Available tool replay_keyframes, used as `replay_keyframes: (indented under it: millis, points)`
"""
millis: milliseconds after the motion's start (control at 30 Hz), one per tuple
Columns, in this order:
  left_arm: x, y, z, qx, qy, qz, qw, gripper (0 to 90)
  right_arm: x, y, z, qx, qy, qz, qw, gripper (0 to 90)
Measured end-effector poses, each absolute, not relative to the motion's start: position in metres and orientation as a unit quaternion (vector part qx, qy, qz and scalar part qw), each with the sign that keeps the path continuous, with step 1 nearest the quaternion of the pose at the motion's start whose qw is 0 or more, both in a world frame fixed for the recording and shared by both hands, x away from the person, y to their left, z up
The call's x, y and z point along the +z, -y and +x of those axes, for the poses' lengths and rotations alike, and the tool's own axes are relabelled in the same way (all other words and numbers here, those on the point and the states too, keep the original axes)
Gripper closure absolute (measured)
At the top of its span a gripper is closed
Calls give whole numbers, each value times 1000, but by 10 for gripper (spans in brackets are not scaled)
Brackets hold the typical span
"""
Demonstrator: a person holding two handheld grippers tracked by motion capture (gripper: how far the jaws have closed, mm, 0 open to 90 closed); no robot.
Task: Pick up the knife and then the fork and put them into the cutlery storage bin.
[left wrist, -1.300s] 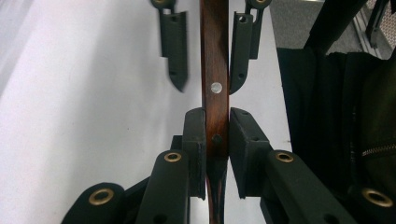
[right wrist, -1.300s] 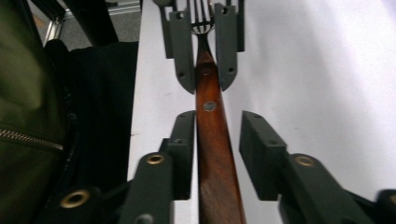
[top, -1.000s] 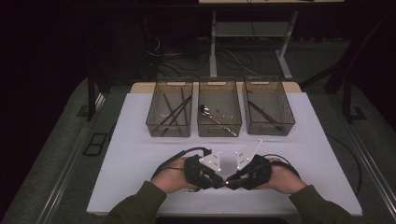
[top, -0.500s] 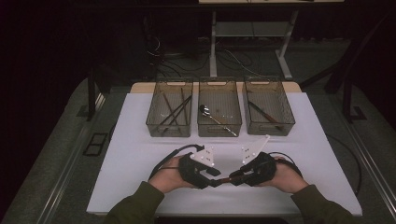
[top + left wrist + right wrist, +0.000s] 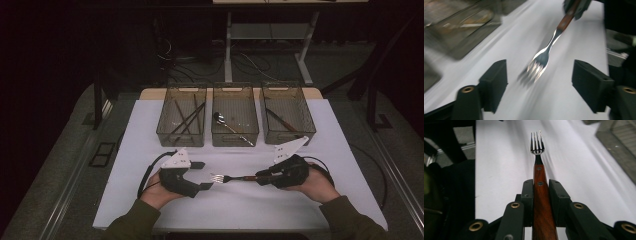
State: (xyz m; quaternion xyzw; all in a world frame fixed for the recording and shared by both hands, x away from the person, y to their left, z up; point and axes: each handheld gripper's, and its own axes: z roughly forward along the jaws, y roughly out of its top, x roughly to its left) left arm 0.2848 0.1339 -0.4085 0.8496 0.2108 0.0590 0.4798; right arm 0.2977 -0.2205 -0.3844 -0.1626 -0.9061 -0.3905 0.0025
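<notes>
While the right gripper (image 5: 260,178) clamps the wooden-handled fork (image 5: 231,177) by its handle above the white table (image 5: 300,210), the left gripper (image 5: 212,176), at the fork's 9 o'clock, has just been opening, tines loose between its jaws. Best pull left clear, keeping right's hold level.

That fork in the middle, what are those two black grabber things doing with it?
A person holds a gripper in each hand at a white table. The right gripper is shut on the fork's wooden handle and holds it out level. The left gripper has just been opening; in its own view the fork's prongs lie between its jaws, which stand apart without touching them. It looks like a hand-over from one gripper to the other. Behind stand three bins with other cutlery inside.
</notes>
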Motion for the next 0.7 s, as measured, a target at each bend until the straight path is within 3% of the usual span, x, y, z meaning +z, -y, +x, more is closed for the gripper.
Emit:
replay_keyframes:
  millis: [433,700]
  points:
    - [-434,-150,278,83,-273,849,444,2,-374,248,311,-407,884,-224,-49,752]
    - [-436,-150,276,87,-277,846,447,0,-357,273,320,-434,859,-258,-81,753]
